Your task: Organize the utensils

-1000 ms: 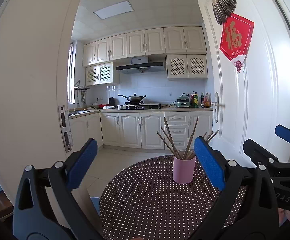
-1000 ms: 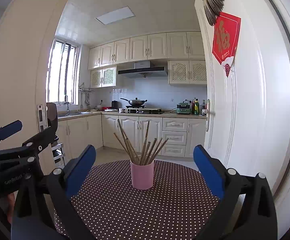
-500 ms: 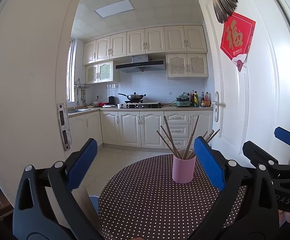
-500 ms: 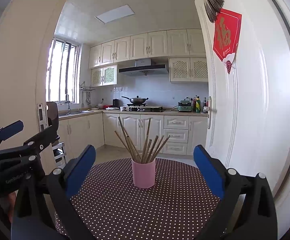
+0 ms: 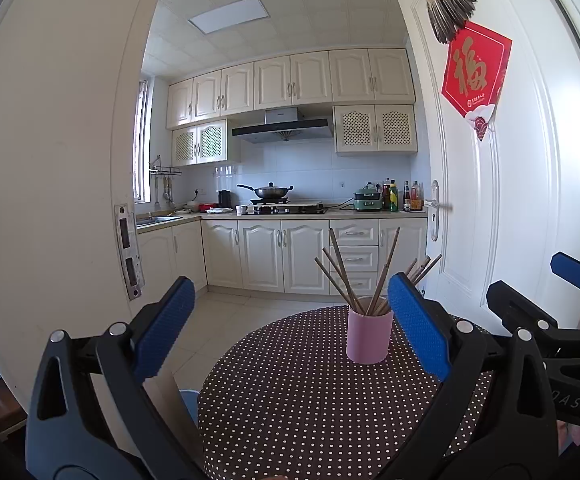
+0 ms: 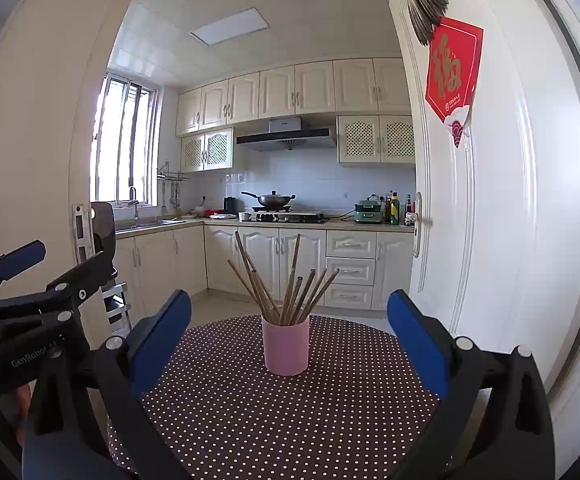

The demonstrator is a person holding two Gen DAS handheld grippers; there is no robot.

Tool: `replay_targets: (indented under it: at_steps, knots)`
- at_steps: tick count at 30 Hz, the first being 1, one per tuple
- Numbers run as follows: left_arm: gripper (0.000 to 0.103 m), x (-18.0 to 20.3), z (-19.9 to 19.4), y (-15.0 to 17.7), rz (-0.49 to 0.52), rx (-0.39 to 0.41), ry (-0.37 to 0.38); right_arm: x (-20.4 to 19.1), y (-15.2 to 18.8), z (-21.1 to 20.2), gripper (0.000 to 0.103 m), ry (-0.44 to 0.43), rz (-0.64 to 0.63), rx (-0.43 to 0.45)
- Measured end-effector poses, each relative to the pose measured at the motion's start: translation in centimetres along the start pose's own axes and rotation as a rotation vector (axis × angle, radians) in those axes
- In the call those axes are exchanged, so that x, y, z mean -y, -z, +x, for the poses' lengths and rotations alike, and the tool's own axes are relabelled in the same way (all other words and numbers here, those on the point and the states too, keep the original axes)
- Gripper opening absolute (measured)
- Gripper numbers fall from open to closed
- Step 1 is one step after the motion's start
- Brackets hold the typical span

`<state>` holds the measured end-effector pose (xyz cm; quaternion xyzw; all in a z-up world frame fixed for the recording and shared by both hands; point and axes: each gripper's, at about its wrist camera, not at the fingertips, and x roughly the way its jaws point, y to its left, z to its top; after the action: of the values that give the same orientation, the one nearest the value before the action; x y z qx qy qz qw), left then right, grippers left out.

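A pink cup (image 5: 369, 336) (image 6: 285, 345) stands upright on a round table with a dark polka-dot cloth (image 5: 298, 400) (image 6: 290, 412). Several wooden chopsticks (image 5: 344, 272) (image 6: 285, 280) stand fanned out in it. My left gripper (image 5: 290, 320) is open and empty, held above the near table edge with the cup just inside its right finger. My right gripper (image 6: 289, 332) is open and empty, with the cup centred between its fingers, farther ahead. Each gripper shows at the side of the other's view.
A white door (image 5: 502, 208) with a red paper decoration (image 5: 474, 74) stands open on the right, close to the table. A white door frame (image 5: 49, 200) is on the left. Kitchen cabinets, a stove with a wok (image 6: 273, 200) and bottles lie beyond.
Both views have shifted slightly; the cup sits a touch lower and nearer in the right wrist view. Both grippers stay open and empty.
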<state>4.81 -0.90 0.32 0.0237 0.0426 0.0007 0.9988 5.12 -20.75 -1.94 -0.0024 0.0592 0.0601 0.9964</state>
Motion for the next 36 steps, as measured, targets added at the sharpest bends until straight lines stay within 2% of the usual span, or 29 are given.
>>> replay_targets:
  at_steps: [36]
  knots:
    - [0.095, 0.25, -0.23, 0.20, 0.000, 0.003, -0.015, -0.61, 0.04, -0.46, 0.095, 0.001, -0.004, -0.001]
